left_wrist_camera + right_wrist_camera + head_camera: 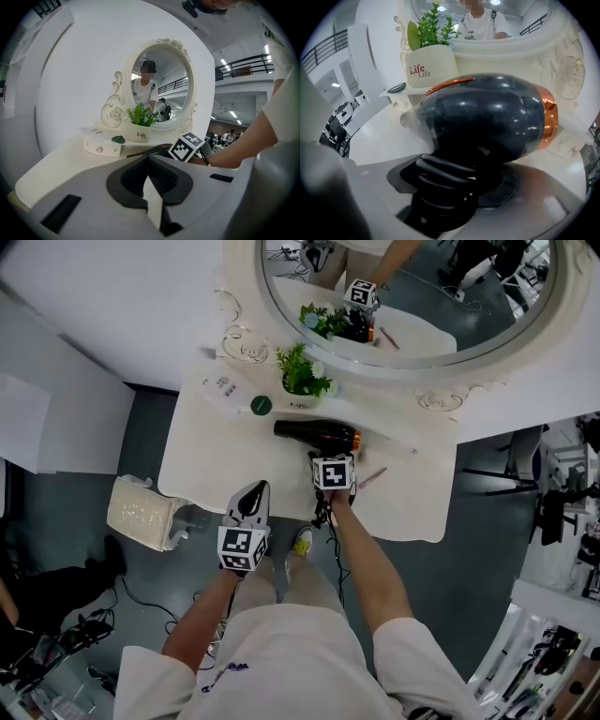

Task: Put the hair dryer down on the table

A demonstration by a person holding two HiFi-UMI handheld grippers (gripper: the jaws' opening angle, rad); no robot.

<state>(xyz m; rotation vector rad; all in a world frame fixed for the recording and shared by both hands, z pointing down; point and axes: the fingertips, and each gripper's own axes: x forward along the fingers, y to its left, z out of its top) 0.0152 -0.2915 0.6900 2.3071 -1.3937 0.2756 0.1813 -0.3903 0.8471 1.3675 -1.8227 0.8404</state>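
Right gripper view: right gripper (450, 187) is clamping the hair dryer (487, 117), seemingly resting on tabletop (377, 140) at six o'clock of the plant (429, 28); release follows; left gripper (149, 187) closed, empty.

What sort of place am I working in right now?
Seemingly a staged dressing-table corner inside a big open lab or hall: a white vanity table with an ornate oval mirror, a potted plant beside a hair dryer, loose cables on the grey floor.

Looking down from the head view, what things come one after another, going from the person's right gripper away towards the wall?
right gripper → hair dryer → potted plant → round mirror
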